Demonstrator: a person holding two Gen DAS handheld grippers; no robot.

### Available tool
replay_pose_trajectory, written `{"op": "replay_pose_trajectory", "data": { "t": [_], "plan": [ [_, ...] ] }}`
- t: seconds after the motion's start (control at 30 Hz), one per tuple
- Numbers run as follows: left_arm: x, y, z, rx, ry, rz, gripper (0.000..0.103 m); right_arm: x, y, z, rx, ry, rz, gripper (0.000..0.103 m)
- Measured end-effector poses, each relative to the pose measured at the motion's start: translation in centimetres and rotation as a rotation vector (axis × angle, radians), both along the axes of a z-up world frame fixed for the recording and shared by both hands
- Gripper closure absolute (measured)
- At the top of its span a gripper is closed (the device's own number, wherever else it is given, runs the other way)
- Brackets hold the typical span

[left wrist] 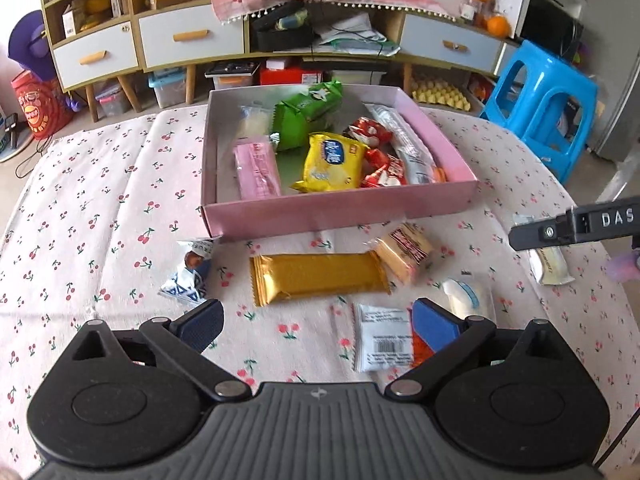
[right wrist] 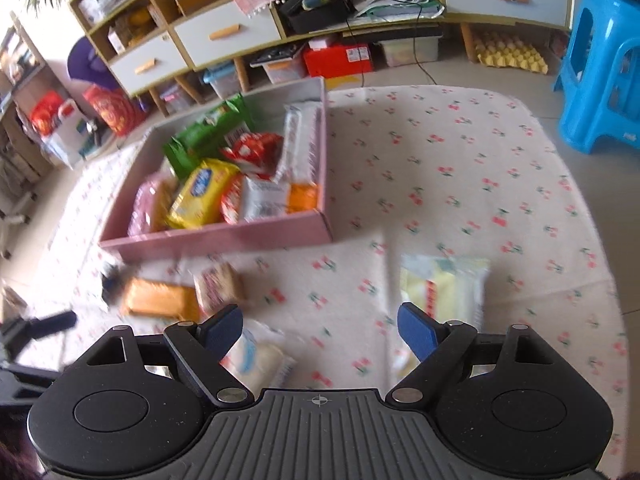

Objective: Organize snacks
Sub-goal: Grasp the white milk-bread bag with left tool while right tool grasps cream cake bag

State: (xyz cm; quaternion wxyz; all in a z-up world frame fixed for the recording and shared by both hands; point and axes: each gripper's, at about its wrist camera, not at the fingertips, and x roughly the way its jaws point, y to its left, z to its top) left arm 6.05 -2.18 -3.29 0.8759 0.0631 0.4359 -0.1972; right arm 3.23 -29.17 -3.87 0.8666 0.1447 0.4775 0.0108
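Note:
A pink box (left wrist: 340, 210) (right wrist: 216, 238) on the cherry-print cloth holds several snacks, among them a yellow pack (left wrist: 334, 162), a green pack (left wrist: 304, 114) and a pink pack (left wrist: 258, 170). Loose on the cloth in front of it lie a gold bar (left wrist: 318, 276), a tan cracker pack (left wrist: 404, 254), a blue-white pack (left wrist: 188, 274), a white barcode pack (left wrist: 382, 338) and a small white-blue pack (left wrist: 466, 296). My left gripper (left wrist: 316, 326) is open and empty above them. My right gripper (right wrist: 320, 332) is open and empty; a pale yellow pack (right wrist: 444, 288) lies beside its right finger.
A cabinet with drawers (left wrist: 192, 40) stands behind the table. A blue plastic stool (left wrist: 544, 108) is at the right. The right gripper's finger (left wrist: 532, 234) reaches in from the right edge of the left wrist view. Boxes and an egg tray (left wrist: 440, 94) sit on the floor.

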Motion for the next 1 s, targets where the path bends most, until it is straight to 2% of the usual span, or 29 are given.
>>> {"op": "replay_pose_trajectory", "data": {
  "t": [0.27, 0.5, 0.7, 0.8, 0.87, 1.0],
  "plan": [
    [-2.0, -2.1, -0.3, -0.053, 0.045, -0.009, 0.002, -1.3, -2.4, -0.9, -0.023, 0.095, -0.083, 0.016],
    [-3.7, -5.8, -1.4, -0.049, 0.073, -0.067, 0.006, -1.2, -3.8, -2.7, -0.039, 0.188, -0.155, 0.016],
    [-4.4, -8.5, -2.6, -0.011, 0.089, -0.121, 0.023, -0.7, -4.0, -3.7, -0.046, 0.214, -0.141, 0.016],
    [-4.3, -9.1, -2.9, -0.010, 0.092, -0.125, 0.034, -0.3, -4.5, -4.2, -0.035, 0.213, -0.143, 0.016],
    [-4.4, -9.4, -3.0, -0.013, 0.094, -0.125, 0.046, -0.1, -4.7, -4.2, -0.032, 0.200, -0.146, 0.016],
    [-4.2, -9.6, -3.3, -0.004, 0.094, -0.125, 0.053, 0.4, -5.4, -4.2, -0.025, 0.172, -0.144, 0.016]
  ]
}}
